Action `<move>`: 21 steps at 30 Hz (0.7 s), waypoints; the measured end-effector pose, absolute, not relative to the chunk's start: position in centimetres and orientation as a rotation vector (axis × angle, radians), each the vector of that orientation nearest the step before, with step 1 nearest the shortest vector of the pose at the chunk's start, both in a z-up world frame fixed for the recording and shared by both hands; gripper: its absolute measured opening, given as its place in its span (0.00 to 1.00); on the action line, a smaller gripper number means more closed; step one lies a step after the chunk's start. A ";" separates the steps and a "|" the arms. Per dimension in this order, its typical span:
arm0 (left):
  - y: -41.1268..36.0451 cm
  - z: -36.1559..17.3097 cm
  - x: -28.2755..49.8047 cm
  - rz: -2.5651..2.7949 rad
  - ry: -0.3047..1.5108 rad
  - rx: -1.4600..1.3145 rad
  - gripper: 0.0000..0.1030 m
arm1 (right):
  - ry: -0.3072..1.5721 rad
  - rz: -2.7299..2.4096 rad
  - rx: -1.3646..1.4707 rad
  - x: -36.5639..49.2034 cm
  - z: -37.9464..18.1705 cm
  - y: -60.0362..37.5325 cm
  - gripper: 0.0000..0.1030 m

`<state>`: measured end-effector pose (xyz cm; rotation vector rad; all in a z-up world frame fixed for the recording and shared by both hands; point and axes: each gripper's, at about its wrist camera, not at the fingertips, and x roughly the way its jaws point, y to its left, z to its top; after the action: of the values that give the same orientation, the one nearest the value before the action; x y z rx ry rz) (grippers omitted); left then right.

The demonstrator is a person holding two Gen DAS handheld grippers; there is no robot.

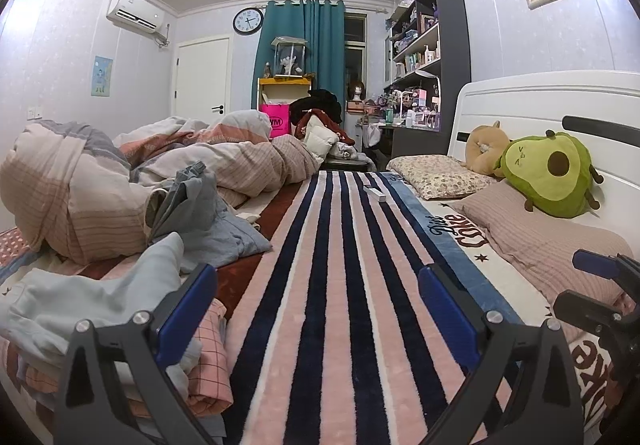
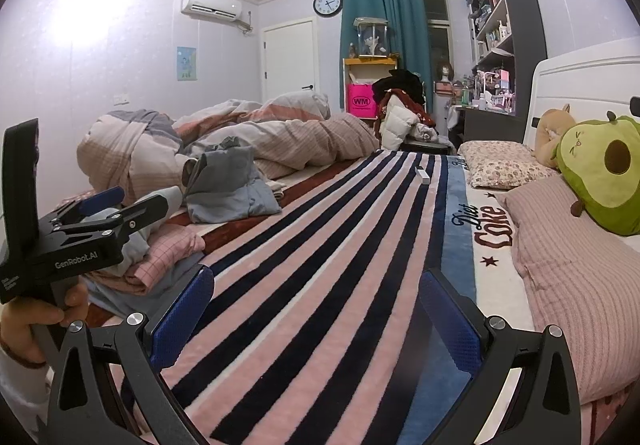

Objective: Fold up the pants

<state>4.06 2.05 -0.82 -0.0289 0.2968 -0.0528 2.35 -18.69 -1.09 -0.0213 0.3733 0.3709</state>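
Left wrist view: your left gripper (image 1: 318, 309) and right gripper (image 2: 316, 315) both hang spread wide, holding nothing, above the striped blanket (image 1: 328, 285). The pants (image 1: 208, 217) lie crumpled leftward against the duvet (image 1: 80, 181); a careless pinch risks snagging the pink garment (image 1: 208, 357) too.

- The pants (image 1: 208, 213) lie crumpled against the duvet (image 1: 100, 181); legs and waistband cannot be told apart.
- The clothes pile (image 1: 120, 309) is partly hidden behind the left gripper (image 1: 316, 297) and cut off by the picture's edge.
- The right gripper (image 1: 600, 285) shows only in part at the left wrist view's right edge; how its jaws stand is unclear there.
- The small white object (image 1: 375, 193) on the blanket (image 1: 340, 285) is too small to identify.
- The shelf (image 1: 420, 45) items are too small to tell.
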 end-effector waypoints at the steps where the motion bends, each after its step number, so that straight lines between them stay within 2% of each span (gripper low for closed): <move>1: 2.0 -0.8 4.1 -0.054 0.297 -0.029 0.97 | 0.374 0.371 -0.021 2.3 -1.1 -18.7 0.99; 21: 2.0 -0.9 4.1 -0.054 0.295 -0.029 0.97 | 0.403 0.342 -0.011 2.4 -1.1 -18.0 0.99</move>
<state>4.07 2.01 -0.85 -0.0293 0.2952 -0.0544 2.36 -18.01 -1.10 -0.0113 0.4030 0.3419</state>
